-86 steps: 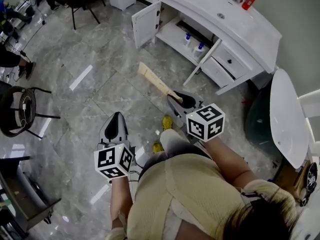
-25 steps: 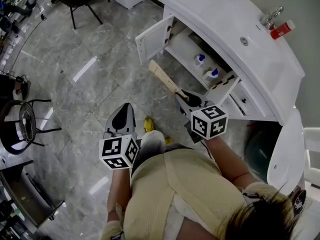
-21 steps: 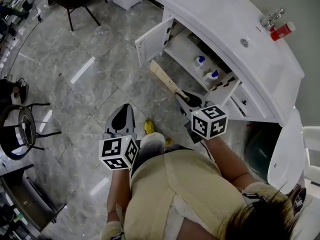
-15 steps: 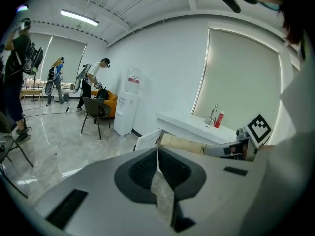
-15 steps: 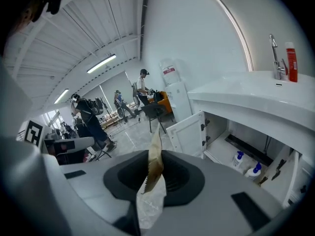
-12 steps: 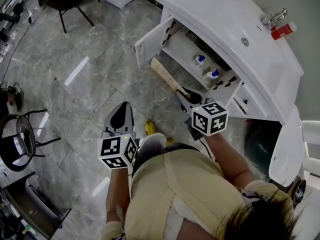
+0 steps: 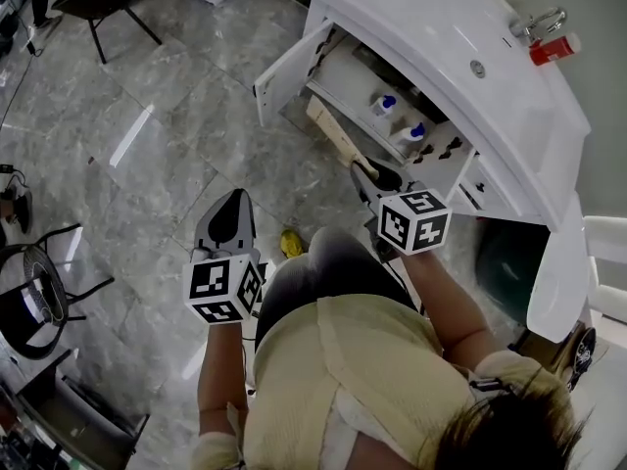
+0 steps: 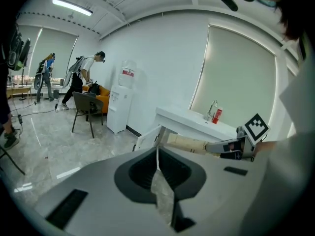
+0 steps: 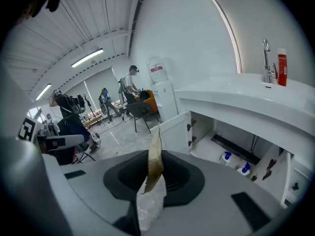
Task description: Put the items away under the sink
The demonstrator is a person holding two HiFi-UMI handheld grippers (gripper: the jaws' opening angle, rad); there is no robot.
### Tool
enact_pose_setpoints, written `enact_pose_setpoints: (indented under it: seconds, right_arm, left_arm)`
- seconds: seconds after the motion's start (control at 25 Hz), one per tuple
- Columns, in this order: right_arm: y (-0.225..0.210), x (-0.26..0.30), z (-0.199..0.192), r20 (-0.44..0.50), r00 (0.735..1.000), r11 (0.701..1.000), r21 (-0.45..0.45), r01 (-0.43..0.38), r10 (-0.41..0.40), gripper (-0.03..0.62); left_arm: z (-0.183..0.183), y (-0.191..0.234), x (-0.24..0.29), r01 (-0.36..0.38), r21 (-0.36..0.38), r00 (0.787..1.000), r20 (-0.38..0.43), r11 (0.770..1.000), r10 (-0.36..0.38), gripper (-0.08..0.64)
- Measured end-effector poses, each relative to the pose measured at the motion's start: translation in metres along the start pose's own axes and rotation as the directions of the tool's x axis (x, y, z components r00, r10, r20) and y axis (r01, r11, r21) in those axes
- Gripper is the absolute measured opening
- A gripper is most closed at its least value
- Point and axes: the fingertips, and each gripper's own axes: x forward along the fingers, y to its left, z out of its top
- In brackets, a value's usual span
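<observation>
Tan pouch between jaws of right gripper

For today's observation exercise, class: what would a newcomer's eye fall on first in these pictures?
The long tan packet clamped in the jaws of the right gripper, pointing toward the open cabinet under the white sink. Then two blue-capped bottles on the cabinet shelf and a red bottle beside the tap. The left gripper hangs over the grey tiled floor, jaws together on nothing.

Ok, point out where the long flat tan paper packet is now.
Head view, right side: the long flat tan paper packet is clamped in the right gripper, its far end at the open white sink cabinet.
</observation>
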Motion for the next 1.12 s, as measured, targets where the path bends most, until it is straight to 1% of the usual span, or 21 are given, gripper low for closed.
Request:
enact_pose_setpoints:
  seconds: [0.2, 0.4, 0.48, 0.64, 0.72, 0.88, 1.0, 1.12]
  right_arm:
    - [-0.013, 0.022, 0.000, -0.015, 0.999, 1.000, -0.002, 0.030, -0.030, 0.086]
    - [-0.026, 0.049, 0.002, -0.029, 0.999, 0.999, -0.001, 0.043, -0.043, 0.086]
    - [-0.033, 0.059, 0.003, -0.037, 0.998, 0.999, -0.012, 0.045, -0.046, 0.086]
    - [-0.047, 0.077, 0.003, -0.055, 0.997, 0.999, -0.029, 0.046, -0.048, 0.086]
    - [-0.056, 0.087, 0.002, -0.065, 0.997, 0.998, -0.032, 0.047, -0.049, 0.086]
    - [-0.078, 0.106, -0.002, -0.086, 0.995, 0.998, -0.015, 0.053, -0.054, 0.086]
    - [-0.092, 0.119, -0.006, -0.103, 0.993, 0.998, 0.003, 0.060, -0.059, 0.086]
    - [-0.103, 0.133, -0.011, -0.120, 0.991, 0.998, 0.010, 0.059, -0.057, 0.086]
  left_arm:
    - [-0.004, 0.007, 0.019, 0.007, 0.001, 1.000, -0.023, 1.000, -0.007, 0.046]
    - [-0.002, 0.014, 0.033, -0.019, 0.027, 0.999, -0.030, 0.999, 0.020, 0.046]
    - [-0.003, 0.015, 0.039, -0.026, 0.020, 0.999, -0.035, 0.999, 0.027, 0.046]
    - [-0.015, 0.018, 0.057, -0.044, 0.005, 0.996, -0.071, 0.999, 0.044, 0.046]
    - [-0.023, 0.018, 0.067, -0.052, -0.018, 0.995, -0.088, 0.998, 0.050, 0.046]
    - [-0.041, 0.016, 0.092, -0.052, -0.059, 0.990, -0.131, 0.997, 0.044, 0.046]
    - [-0.047, 0.011, 0.114, -0.042, -0.068, 0.988, -0.153, 0.997, 0.031, 0.046]
    - [-0.049, 0.007, 0.137, -0.033, -0.064, 0.987, -0.158, 0.997, 0.023, 0.046]
